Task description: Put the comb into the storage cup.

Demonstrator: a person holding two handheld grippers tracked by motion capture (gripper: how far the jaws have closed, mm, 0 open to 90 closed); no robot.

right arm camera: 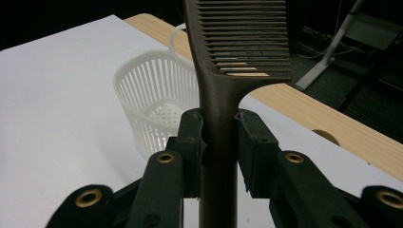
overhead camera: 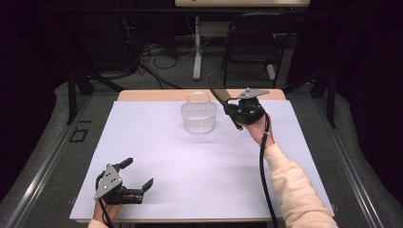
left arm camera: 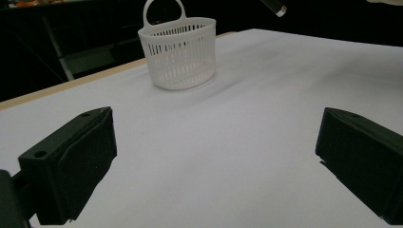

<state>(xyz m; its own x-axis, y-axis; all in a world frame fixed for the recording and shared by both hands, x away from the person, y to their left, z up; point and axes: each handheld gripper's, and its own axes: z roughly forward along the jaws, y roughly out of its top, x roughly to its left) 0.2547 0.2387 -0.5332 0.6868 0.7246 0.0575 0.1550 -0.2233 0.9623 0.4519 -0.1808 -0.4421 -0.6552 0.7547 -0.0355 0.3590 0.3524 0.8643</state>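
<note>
Comb (right arm camera: 223,109): clamped at the handle by the right gripper (overhead camera: 236,113), held just right of the basket (overhead camera: 198,118), teeth end raised.
Left gripper (overhead camera: 138,186): jaws wide, nothing held, well short of the basket.
Handling: comb to be centred above the basket rim, then lowered before release.

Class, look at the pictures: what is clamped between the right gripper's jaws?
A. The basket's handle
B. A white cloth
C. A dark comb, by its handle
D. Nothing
C: the right gripper pinches the dark comb by its handle, beside the white basket.
</note>
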